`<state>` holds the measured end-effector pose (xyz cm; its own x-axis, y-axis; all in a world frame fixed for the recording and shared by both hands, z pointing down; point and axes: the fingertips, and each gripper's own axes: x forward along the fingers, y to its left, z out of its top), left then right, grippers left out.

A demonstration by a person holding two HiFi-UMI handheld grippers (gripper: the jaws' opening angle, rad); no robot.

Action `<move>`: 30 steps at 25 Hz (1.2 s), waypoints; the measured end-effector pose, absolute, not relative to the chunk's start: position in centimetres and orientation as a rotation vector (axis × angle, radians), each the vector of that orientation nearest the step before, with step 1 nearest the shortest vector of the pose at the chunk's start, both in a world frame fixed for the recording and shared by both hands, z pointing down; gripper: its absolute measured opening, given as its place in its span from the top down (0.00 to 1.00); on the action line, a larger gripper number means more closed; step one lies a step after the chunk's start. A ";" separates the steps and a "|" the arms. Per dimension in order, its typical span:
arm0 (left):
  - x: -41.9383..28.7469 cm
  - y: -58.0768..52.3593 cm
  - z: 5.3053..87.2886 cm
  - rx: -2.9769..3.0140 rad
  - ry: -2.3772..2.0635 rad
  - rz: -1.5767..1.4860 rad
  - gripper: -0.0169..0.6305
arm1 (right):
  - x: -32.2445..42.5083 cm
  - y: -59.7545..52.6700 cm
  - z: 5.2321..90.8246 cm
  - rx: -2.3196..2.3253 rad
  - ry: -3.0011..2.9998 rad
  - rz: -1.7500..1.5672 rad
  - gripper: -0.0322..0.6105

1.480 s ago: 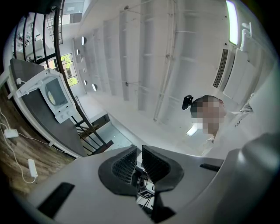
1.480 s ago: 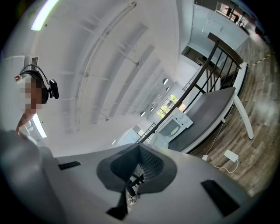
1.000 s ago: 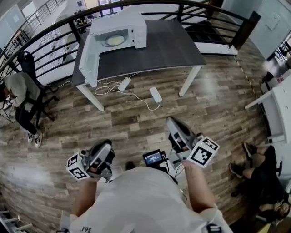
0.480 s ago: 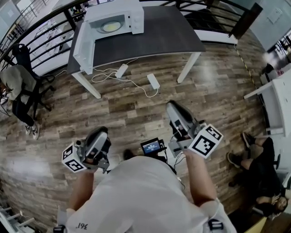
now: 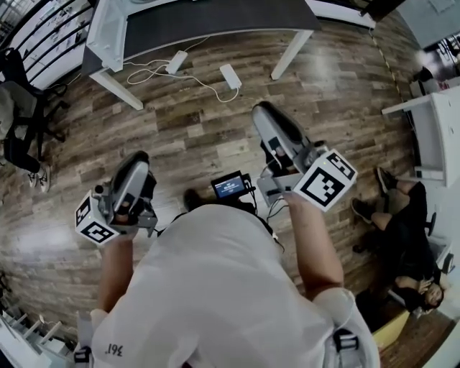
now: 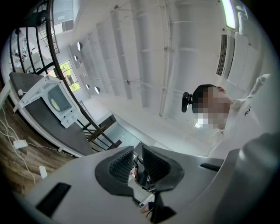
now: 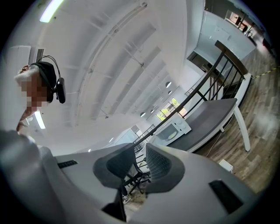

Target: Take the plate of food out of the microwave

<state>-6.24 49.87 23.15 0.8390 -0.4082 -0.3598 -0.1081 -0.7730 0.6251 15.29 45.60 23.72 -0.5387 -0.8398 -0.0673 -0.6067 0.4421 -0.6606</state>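
Observation:
The white microwave (image 6: 54, 98) stands far off on a dark table (image 5: 215, 18), its door (image 5: 106, 32) swung open. A plate of yellowish food (image 6: 54, 103) lies inside it. The right gripper view also shows the microwave (image 7: 173, 130), small and distant. Both grippers are held close to my body over the wooden floor, far from the table. My left gripper (image 6: 138, 153) shows a narrow gap with nothing in it. The jaws of my right gripper (image 7: 140, 151) have just been opening and hold nothing. In the head view, the left gripper (image 5: 135, 169) and the right gripper (image 5: 267, 122) point towards the table.
White power adapters (image 5: 230, 75) and cables lie on the floor under the table. A person sits on a chair (image 5: 18, 144) at the left, and another sits on the floor (image 5: 402, 230) at the right beside a white desk (image 5: 424, 122). A black railing runs behind the table.
The head view has tipped downward, so the table and microwave have slid to the top edge and the microwave body has left the picture. Both grippers sit higher and larger in the view.

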 end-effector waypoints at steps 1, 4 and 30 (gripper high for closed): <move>-6.0 49.7 23.2 2.411 -0.382 -0.647 0.91 | 15.4 45.4 23.7 -1.224 2.318 -0.820 0.86; -5.0 49.6 23.5 2.414 -0.396 -0.647 0.91 | 16.1 45.3 23.9 -1.227 2.325 -0.819 0.85; 3.1 47.9 24.5 2.371 -0.499 -0.702 0.91 | 23.8 43.4 26.1 -1.135 2.362 -0.889 0.84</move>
